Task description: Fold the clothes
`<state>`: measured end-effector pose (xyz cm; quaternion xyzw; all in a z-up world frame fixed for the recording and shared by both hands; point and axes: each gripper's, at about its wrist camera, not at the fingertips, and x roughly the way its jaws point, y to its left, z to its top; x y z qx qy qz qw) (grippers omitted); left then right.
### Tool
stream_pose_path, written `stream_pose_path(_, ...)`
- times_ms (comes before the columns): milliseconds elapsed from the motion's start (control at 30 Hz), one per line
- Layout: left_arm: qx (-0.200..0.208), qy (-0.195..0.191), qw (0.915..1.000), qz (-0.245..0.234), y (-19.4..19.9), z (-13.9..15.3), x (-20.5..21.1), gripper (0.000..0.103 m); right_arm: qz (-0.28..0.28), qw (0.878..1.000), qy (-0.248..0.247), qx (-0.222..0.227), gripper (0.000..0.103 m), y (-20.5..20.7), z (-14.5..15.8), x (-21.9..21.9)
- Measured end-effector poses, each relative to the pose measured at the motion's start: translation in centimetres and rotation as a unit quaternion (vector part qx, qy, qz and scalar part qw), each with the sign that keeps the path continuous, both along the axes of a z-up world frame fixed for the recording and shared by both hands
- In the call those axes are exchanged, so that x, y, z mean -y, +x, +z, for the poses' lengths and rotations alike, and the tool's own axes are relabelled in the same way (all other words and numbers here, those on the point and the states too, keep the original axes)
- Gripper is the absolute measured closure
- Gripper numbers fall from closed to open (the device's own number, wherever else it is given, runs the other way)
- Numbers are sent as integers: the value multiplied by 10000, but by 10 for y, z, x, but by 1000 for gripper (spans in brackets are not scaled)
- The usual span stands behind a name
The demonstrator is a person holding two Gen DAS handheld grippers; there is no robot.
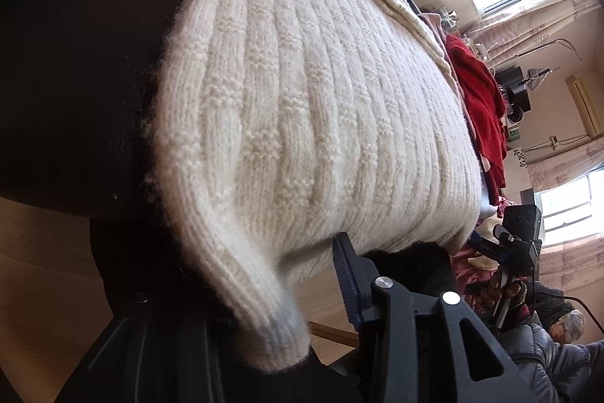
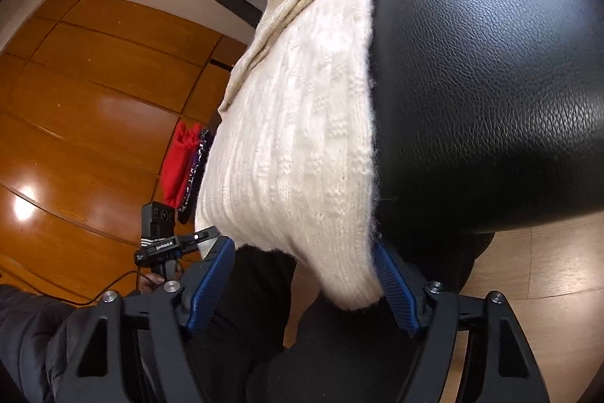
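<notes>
Sweater (image 2: 302, 146) (one, cream) between right tool's (image 2: 305, 282) spread fingers.

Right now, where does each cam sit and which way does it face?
Left wrist: on the left gripper, low at the black leather seat's edge, facing the cream knit sweater; right gripper visible beyond.
Right wrist: on the right gripper, jaws open around the sweater's hanging corner; left gripper and jacket sleeve show.
Shared: sweater, seat.
</notes>
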<state>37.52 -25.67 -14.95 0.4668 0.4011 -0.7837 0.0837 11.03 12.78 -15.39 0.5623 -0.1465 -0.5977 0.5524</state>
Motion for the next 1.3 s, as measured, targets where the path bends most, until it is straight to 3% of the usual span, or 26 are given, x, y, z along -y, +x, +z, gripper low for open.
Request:
stream_pose_path(133, 134, -355, 9992, -157, -2, 5, -5, 83, 102, 9993, 307, -194, 69, 1, -8, 8)
stream_pose_path(167, 133, -401, 9990, -169, 0, 6, -5, 86, 152, 9987, 417, -235, 81, 1, -10, 10)
stream_pose_path(267, 66, -419, 9990, -128, 7, 9, -4, 94, 126, 9980, 536, -326, 93, 5, -9, 17)
stream_pose_path(400, -409, -157, 9990, 38, 24, 29, 3, 95, 150, 9984, 69, -545, 93, 13, 28, 21)
stream_pose_path(533, -1179, 122, 9927, 227, 36, 61, 18, 96, -79, 9950, -637, -766, 93, 7, 76, 27)
stream_pose_path(700, -2182, 308, 9744, 450, 27, 99, 50, 96, -129, 9868, -1207, -1075, 93, -12, 124, 62)
stream_pose_path(833, -2689, 317, 9605, 638, -8, 118, 83, 96, -147, 9826, -1302, -1316, 93, -42, 147, 98)
stream_pose_path(1033, -3061, 149, 9489, 749, -70, 141, 136, 96, -514, 9810, -1314, -1334, 93, -113, 167, 144)
stream_pose_path(1133, -3019, 92, 9501, 779, -106, 141, 166, 96, -766, 9834, -1129, -1197, 93, -155, 156, 170)
stream_pose_path(1300, -2576, 248, 9598, 1090, -173, 107, 227, 96, -1204, 9862, -680, -910, 93, -228, 124, 216)
